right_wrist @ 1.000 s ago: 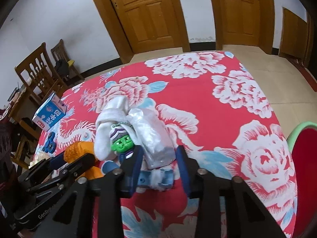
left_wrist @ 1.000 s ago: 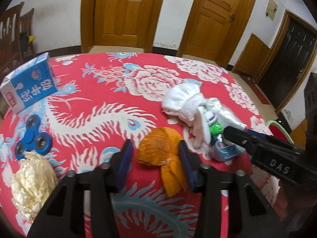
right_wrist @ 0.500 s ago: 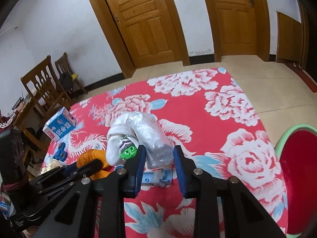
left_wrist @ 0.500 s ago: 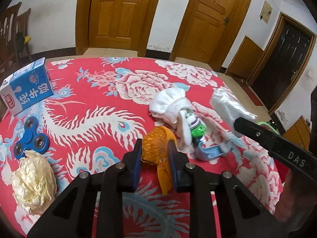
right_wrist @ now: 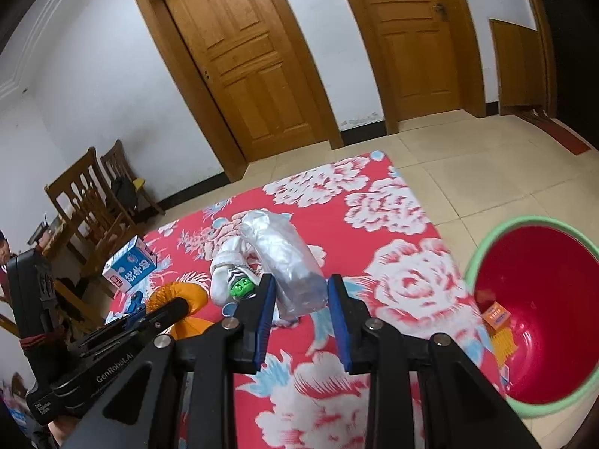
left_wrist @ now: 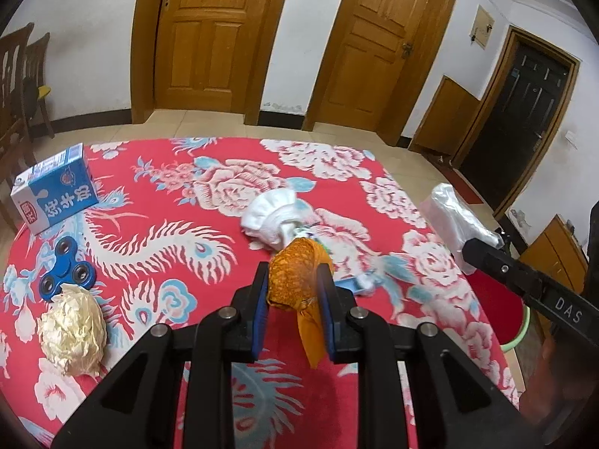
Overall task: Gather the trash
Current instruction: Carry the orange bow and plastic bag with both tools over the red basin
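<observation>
Left hand-held gripper (left_wrist: 292, 292) clamps the orange peel (left_wrist: 297, 280), right hand-held gripper (right_wrist: 301, 301) grips the plastic wrap (right_wrist: 284, 262); crumpled paper (left_wrist: 71, 331) left of them is uncollected.

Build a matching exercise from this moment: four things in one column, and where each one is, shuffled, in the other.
Things:
1. orange peel
2. plastic bag
3. paper ball
4. orange packet

Places:
A. inside the red bin
B. lying on the tablecloth beside the blue spinner
C. between the left gripper's fingers
D. between the right gripper's fingers

Pairs: 1-C, 2-D, 3-B, 4-A
</observation>
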The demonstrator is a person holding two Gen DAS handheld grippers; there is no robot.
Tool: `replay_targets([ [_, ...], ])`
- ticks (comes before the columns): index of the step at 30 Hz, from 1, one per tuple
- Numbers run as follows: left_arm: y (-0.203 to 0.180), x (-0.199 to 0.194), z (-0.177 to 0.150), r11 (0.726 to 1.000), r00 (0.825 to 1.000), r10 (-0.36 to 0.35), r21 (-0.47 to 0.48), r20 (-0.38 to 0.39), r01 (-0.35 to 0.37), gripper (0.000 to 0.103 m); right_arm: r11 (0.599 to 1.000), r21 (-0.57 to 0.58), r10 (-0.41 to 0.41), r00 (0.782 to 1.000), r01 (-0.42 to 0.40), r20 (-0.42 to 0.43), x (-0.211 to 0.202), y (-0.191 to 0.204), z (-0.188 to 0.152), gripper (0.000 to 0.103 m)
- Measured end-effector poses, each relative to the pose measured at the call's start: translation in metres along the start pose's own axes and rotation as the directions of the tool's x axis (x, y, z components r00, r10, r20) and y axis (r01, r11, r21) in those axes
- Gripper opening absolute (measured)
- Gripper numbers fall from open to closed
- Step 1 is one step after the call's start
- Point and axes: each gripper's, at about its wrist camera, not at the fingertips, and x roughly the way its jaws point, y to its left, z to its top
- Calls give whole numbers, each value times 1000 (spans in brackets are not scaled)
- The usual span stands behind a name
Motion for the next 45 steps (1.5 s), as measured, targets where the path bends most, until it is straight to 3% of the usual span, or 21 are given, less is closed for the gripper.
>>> replay_targets([
  [15, -45, -19, 3, 997, 998, -55, 58, 6, 54, 24, 993, 112, -50, 996, 41, 73, -58, -43, -12, 31],
  [45, -169, 19, 4, 953, 976, -205, 215, -72, 216, 24, 934, 334, -173, 980, 130, 102, -103, -152, -36, 32],
])
